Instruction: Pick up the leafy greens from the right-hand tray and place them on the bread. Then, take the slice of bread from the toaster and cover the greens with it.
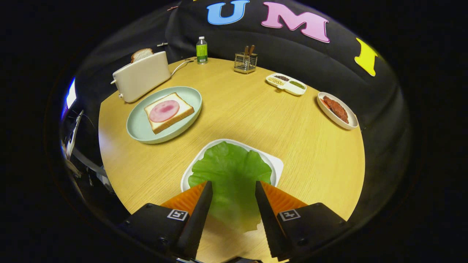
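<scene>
Here the gripper (233, 186) stands wide open, gripping nothing, with the leafy greens (231, 171) on their white tray (278, 165) lying between its fingers.

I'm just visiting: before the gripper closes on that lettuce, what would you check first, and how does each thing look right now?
1. Fingers apart: ok. The gripper is open.
2. Leafy greens between the fingers: ok, the leaf lies in the gap, on the white tray.
3. Fingers low enough to pinch the leaf: cannot tell.
4. Landing spot ready: ok. The bread with ham lies flat on the green plate, nothing on top.
5. Second slice available: ok, it sticks up from the toaster.
6. Path from tray to plate: ok, bare table between them.
</scene>
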### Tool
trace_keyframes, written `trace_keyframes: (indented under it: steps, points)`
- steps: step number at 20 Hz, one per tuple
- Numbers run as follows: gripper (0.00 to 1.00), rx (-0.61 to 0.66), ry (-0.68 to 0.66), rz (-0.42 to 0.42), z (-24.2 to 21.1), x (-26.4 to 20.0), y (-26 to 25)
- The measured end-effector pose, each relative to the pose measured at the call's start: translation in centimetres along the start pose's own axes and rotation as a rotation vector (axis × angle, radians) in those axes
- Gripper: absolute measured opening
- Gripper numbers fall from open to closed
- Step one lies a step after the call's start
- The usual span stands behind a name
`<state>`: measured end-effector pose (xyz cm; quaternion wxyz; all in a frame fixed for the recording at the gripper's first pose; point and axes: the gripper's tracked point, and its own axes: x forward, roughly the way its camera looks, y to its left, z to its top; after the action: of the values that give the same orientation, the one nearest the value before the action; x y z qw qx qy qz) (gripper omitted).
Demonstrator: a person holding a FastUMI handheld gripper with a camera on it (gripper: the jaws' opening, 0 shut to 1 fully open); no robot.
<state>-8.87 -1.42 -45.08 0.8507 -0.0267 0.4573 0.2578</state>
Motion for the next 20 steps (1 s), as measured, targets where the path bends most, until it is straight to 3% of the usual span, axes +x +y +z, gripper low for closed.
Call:
trace_keyframes:
  steps: [6, 9, 10, 12, 15, 20]
  points:
    - [0.66, 0.038, 0.05, 0.033, -0.8, 1.7, -0.2]
    - [0.32, 0.056, 0.041, 0.009, -0.8, 1.8, -0.4]
    - [0.1, 0.052, 0.038, 0.004, -0.7, 1.7, -0.3]
    - [0.07, 0.082, 0.042, -0.014, -0.6, 1.5, -0.4]
    - [0.06, 0.148, -0.055, -0.027, 2.3, -0.8, -0.5]
    - [0.06, 0.147, -0.179, -0.022, 7.2, -5.5, 1.0]
